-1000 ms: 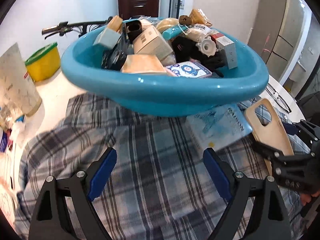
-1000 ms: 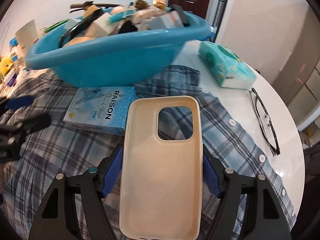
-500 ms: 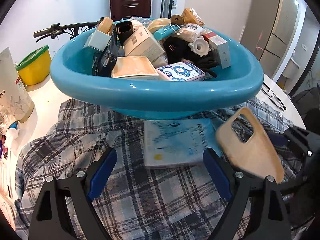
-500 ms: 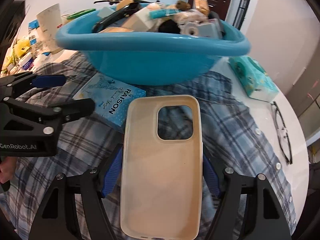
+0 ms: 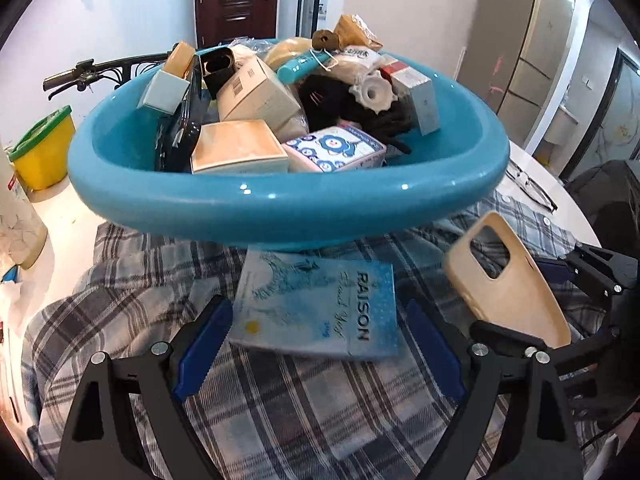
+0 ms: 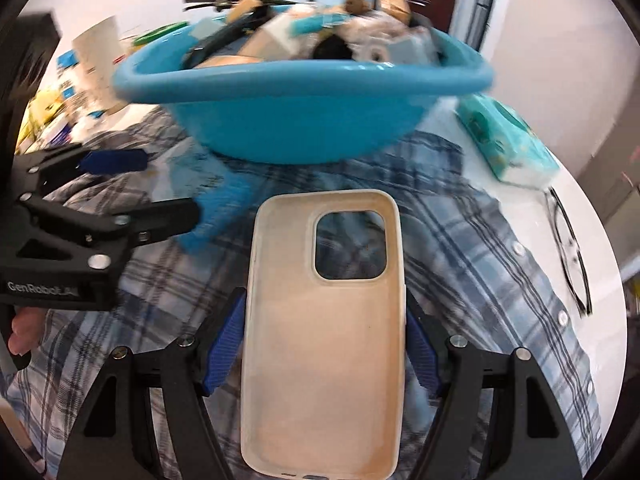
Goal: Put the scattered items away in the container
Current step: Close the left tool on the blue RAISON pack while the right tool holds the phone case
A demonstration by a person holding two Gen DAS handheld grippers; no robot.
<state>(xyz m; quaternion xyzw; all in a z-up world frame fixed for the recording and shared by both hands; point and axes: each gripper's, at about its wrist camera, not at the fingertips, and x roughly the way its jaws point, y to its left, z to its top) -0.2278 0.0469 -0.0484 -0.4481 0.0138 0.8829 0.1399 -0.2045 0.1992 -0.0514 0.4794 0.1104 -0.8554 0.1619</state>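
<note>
A blue basin [image 5: 288, 204] heaped with boxes and small items stands on a plaid shirt [image 5: 280, 420]; it also shows in the right wrist view [image 6: 304, 120]. My right gripper [image 6: 324, 344] is shut on a beige phone case [image 6: 324, 352] and holds it above the shirt, short of the basin; the phone case also shows in the left wrist view [image 5: 508, 284]. My left gripper [image 5: 316, 344] is open and empty, its jaws either side of a light blue RAISON box [image 5: 320, 308] lying on the shirt before the basin.
A teal tissue pack [image 6: 508, 140] and black glasses [image 6: 572, 248] lie on the white table [image 6: 600, 280] to the right. A yellow tub [image 5: 40, 148] and a white bag [image 5: 16, 216] stand at the left. A bicycle handlebar [image 5: 88, 72] is behind the basin.
My left gripper has moved right and closer to the RAISON box, now between its jaws. My right gripper has swung left and forward with the phone case, nearer the basin.
</note>
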